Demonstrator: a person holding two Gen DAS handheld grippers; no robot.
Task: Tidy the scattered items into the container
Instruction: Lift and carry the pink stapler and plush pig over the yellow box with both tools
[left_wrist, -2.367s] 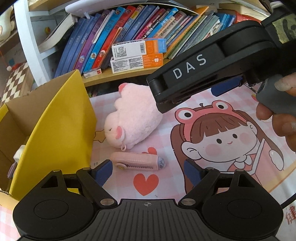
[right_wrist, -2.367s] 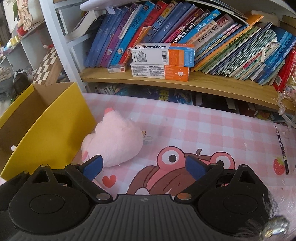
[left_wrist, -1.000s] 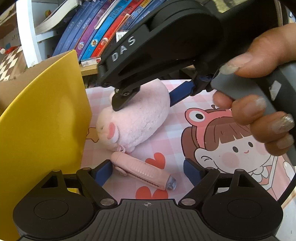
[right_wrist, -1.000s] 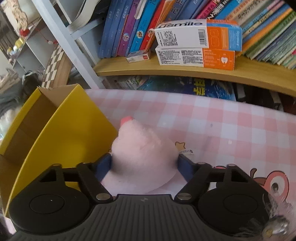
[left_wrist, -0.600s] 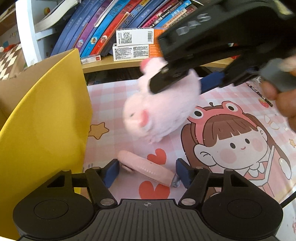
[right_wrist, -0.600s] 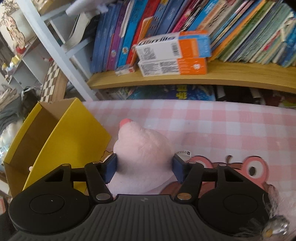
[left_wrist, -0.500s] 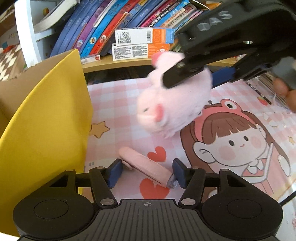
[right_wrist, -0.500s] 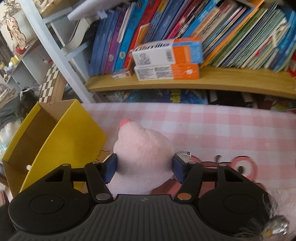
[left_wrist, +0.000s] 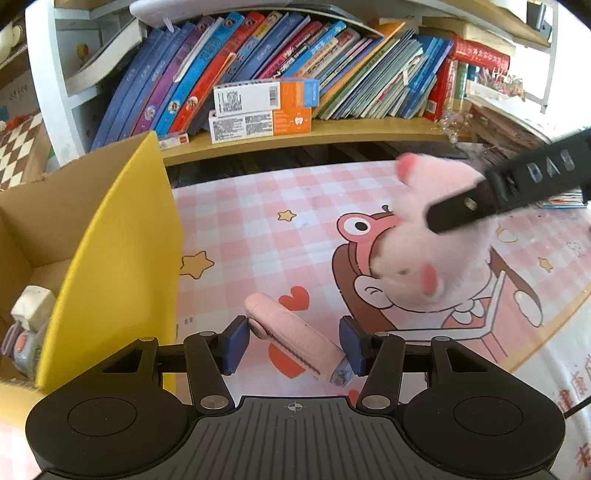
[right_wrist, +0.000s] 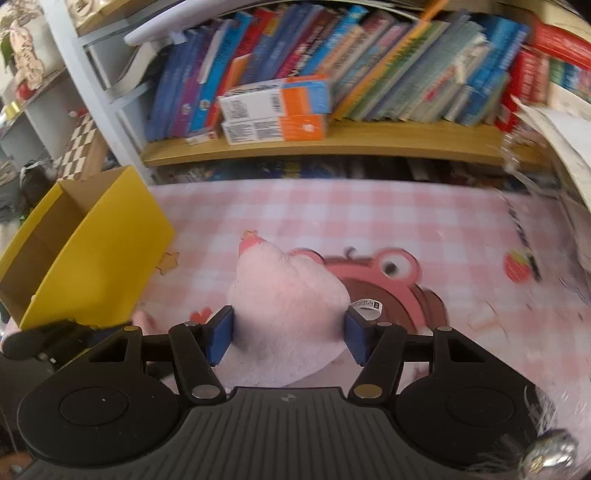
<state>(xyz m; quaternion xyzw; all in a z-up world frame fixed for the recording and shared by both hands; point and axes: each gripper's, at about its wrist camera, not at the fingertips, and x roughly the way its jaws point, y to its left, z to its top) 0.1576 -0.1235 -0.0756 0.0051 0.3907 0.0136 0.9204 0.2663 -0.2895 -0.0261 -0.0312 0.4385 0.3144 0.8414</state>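
Observation:
My right gripper (right_wrist: 289, 339) is shut on a pink plush pig (right_wrist: 288, 295) and holds it in the air over the cartoon mat; the pig also shows blurred in the left wrist view (left_wrist: 424, 254). My left gripper (left_wrist: 293, 345) has its blue pads on both ends of a pink pen-like case (left_wrist: 295, 341) lying on the mat. The yellow cardboard box (left_wrist: 118, 236) stands open at the left, with small toys inside (left_wrist: 29, 317). It also shows in the right wrist view (right_wrist: 99, 243).
A wooden bookshelf (left_wrist: 332, 129) with slanted books and two orange-white cartons (left_wrist: 266, 110) runs along the back. A pink checked mat (left_wrist: 258, 221) with a cartoon girl covers the table. A pencil (right_wrist: 521, 232) lies at the far right.
My right gripper closed on the plush pig, lifted it off the mat and carried it to the right. My left gripper closed in around the pink case.

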